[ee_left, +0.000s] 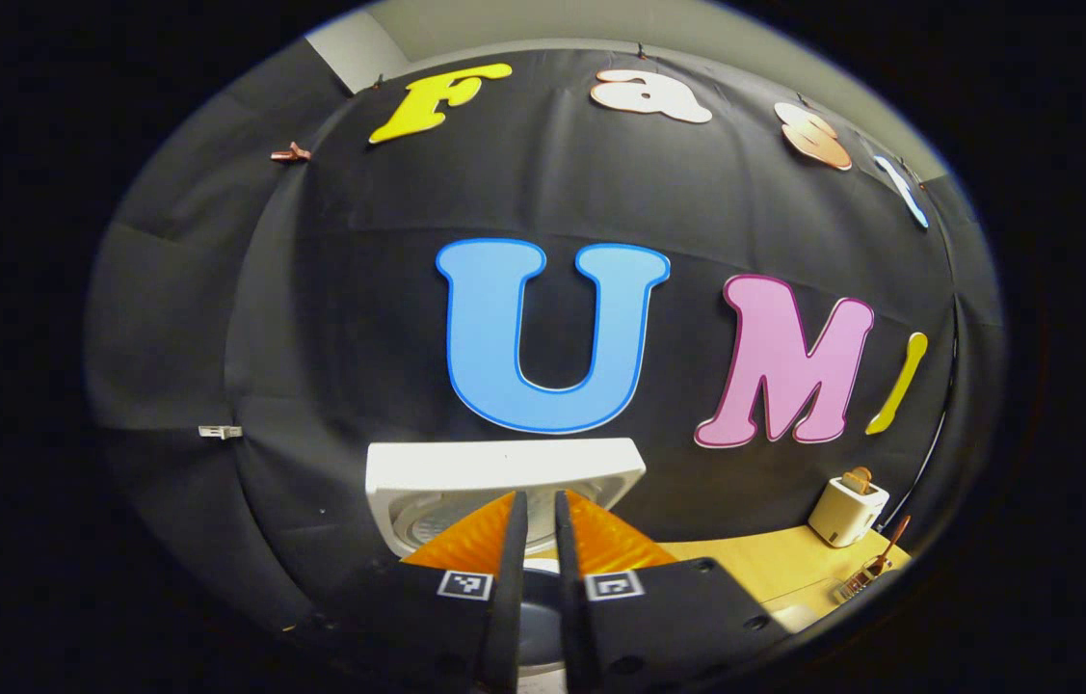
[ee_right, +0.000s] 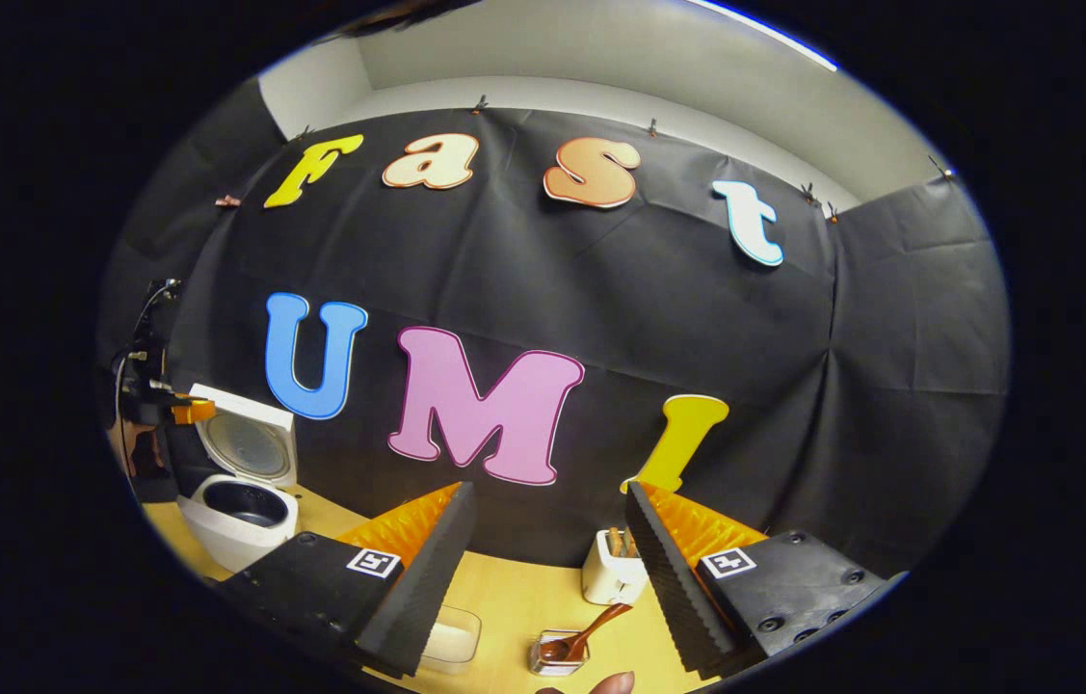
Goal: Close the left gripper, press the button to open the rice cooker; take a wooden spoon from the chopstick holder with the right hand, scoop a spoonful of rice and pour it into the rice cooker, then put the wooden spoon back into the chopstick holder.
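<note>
The white rice cooker (ee_right: 236,525) stands at the table's left end with its lid (ee_right: 249,443) swung up and the dark pot showing. In the left gripper view the raised lid (ee_left: 504,472) rises just behind my left gripper (ee_left: 538,511), whose fingers are shut with nothing between them. That gripper (ee_right: 181,413) also appears far left in the right gripper view, held over the cooker. The wooden spoon (ee_right: 591,628) leans in the small chopstick holder (ee_right: 554,657); the same spoon (ee_left: 889,545) appears at the far right. My right gripper (ee_right: 547,496) is open, above and short of the spoon.
A clear box of rice (ee_right: 451,638) lies on the wooden table (ee_right: 523,598), left of the holder. A white toaster (ee_right: 612,569) with slices in it stands behind the holder, by the black cloth wall. A fingertip (ee_right: 612,684) shows at the bottom edge.
</note>
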A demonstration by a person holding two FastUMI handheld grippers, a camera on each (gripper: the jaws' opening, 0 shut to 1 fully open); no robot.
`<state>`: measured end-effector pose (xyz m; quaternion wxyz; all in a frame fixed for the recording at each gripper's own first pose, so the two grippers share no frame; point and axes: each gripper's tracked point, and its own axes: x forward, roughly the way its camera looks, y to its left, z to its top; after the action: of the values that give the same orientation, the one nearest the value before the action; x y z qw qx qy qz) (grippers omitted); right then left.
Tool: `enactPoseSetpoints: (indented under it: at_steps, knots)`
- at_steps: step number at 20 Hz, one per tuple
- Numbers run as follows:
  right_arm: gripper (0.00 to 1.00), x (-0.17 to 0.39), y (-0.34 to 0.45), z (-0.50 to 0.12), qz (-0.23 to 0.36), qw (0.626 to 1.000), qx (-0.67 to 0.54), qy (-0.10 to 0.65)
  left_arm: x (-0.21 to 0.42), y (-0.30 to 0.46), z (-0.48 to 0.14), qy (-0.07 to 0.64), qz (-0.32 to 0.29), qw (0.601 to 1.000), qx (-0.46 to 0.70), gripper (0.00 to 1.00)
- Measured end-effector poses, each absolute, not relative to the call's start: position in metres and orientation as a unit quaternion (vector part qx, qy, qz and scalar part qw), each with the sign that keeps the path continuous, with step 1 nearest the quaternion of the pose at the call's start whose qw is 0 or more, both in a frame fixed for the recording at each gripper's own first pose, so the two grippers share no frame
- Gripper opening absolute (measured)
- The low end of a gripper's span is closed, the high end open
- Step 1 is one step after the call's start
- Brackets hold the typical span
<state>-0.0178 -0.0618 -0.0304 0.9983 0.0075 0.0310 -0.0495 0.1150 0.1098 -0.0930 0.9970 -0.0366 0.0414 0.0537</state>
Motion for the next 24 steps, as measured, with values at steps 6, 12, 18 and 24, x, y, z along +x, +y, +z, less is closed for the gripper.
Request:
enactPoseSetpoints:
  at_steps: [6, 12, 18, 24]
  knots:
    - [0.96, -0.013, -0.090, -0.066, -0.048, 0.998, 0.024, 0.042, 0.099, 0.091, -0.091, 0.048, 0.044, 0.997, -0.042, 0.83]
    - [0.96, -0.002, -0.110, -0.185, -0.034, 0.984, 0.117, 0.129, 0.083, 0.047, -0.083, 0.039, 0.013, 0.998, -0.037, 0.95]
    - [0.95, 0.019, -0.144, -0.330, -0.040, 0.960, 0.155, 0.231, 0.078, 0.016, -0.094, 0.072, 0.003, 0.997, -0.029, 0.95]
    - [0.87, 0.050, -0.147, -0.399, -0.024, 0.937, 0.215, 0.275, 0.076, 0.005, -0.099, 0.089, 0.021, 0.996, -0.010, 0.95]
